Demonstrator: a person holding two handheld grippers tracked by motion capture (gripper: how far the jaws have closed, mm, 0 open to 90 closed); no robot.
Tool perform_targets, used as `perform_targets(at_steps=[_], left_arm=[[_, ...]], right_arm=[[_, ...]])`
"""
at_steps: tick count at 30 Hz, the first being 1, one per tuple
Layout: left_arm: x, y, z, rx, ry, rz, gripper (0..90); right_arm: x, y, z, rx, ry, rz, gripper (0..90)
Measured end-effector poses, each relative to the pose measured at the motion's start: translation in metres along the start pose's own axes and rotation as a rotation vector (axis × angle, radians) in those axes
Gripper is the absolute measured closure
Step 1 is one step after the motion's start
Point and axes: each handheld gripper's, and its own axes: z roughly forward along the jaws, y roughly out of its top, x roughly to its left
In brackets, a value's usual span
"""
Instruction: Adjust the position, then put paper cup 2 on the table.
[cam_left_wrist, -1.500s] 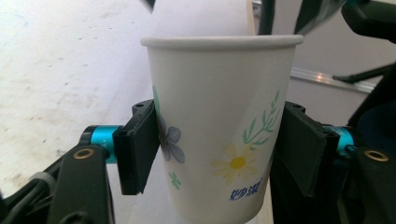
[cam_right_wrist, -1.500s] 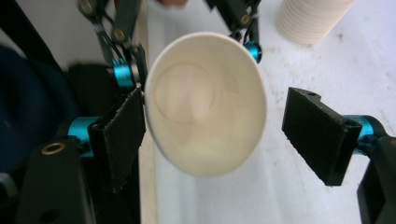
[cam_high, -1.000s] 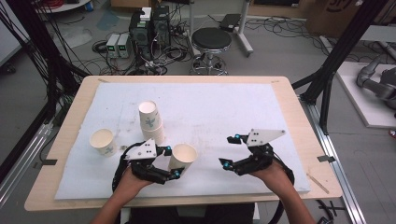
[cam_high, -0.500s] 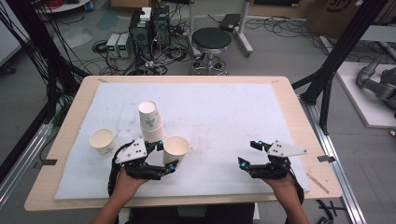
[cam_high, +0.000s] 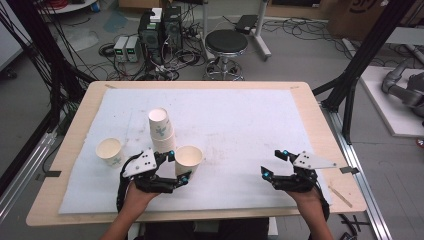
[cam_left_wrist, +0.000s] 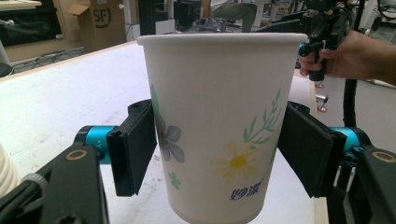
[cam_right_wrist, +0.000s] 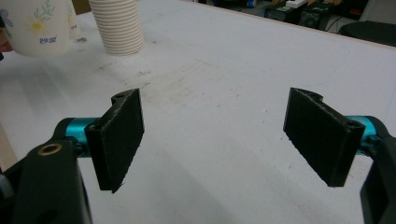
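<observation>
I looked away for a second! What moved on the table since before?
The right gripper pulled back from the middle toward the person's right, jaws open. The left gripper keeps its hold on the flowered cup, shifted slightly left. The cup stack and the lone cup stayed put.

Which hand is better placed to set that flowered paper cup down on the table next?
Left. The left claw already grips the cup upright between its jaws. The right claw is open, off to the side.
</observation>
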Motion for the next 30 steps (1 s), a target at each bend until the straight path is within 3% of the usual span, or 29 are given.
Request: perform_targets(at_steps=[10, 24, 30], left_arm=[[0.002, 0.005, 0.002, -0.031, 0.009, 0.004, 29.9], [0.011, 0.0, 0.017, -0.015, -0.004, -0.022, 29.4], [0.019, 0.004, 0.033, -0.001, 0.038, -0.003, 29.5]], right_arm=[[-0.003, -0.001, -0.011, -0.022, -0.025, 0.018, 20.7], [-0.005, -0.006, -0.02, -0.026, -0.051, 0.034, 20.8], [-0.005, -0.007, -0.017, 0.002, -0.046, 0.014, 20.8]])
